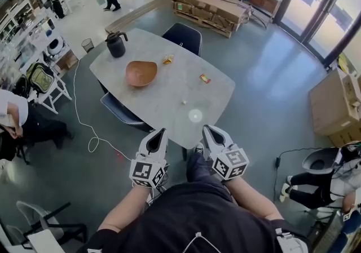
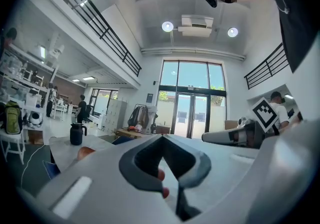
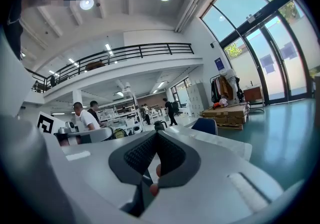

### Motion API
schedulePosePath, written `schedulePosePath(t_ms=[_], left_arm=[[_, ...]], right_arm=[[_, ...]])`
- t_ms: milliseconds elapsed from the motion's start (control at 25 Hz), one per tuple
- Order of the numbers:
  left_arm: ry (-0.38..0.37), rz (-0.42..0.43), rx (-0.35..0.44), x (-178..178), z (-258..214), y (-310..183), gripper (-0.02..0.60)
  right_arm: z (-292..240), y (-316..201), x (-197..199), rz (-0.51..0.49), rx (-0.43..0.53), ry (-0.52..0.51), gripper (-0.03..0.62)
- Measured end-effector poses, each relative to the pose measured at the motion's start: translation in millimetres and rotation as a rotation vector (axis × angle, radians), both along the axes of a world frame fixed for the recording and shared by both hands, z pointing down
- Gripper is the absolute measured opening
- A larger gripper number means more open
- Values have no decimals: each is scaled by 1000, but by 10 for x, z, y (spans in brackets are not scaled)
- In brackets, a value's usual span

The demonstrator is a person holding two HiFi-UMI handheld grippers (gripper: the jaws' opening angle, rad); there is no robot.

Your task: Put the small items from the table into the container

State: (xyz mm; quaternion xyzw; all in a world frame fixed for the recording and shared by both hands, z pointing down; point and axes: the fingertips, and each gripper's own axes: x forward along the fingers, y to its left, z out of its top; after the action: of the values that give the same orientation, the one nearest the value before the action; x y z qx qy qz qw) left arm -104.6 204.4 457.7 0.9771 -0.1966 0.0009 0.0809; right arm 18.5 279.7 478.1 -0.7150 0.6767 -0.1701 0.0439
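1. Three small items lie loose on the surface: a yellow packet, a red packet and a pale bit. All sit outside the brown bowl, and only the head view shows them.
2. The left gripper and right gripper each have jaws closed on nothing in their own views. The head view places both by the surface's near edge.

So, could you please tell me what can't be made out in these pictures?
- Pale item, head view: too small to identify.
- Yellow wrapper, red wrapper, head view: print too small.
- Bowl, left gripper view: mostly hidden behind the left gripper.
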Motion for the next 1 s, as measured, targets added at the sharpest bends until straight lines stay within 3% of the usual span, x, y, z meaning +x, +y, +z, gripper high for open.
schedulePosePath(t_ms=[160,480,720,1000], left_arm=[[10,-13,7,522,-58,-506,3],[-9,-95,16,1353,-288,-1413,3],[-39,-146,13,1543,-264,-1883,3],[-70,-66,-29,1567,26,-2275,3]], right_arm=[[26,-616,481,-64,21,-50,28],[-161,-1747,1077,-293,19,-27,28],[-66,-2377,1320,-350,-8,-34,28],[94,-2727,1292,-316,-33,13,28]])
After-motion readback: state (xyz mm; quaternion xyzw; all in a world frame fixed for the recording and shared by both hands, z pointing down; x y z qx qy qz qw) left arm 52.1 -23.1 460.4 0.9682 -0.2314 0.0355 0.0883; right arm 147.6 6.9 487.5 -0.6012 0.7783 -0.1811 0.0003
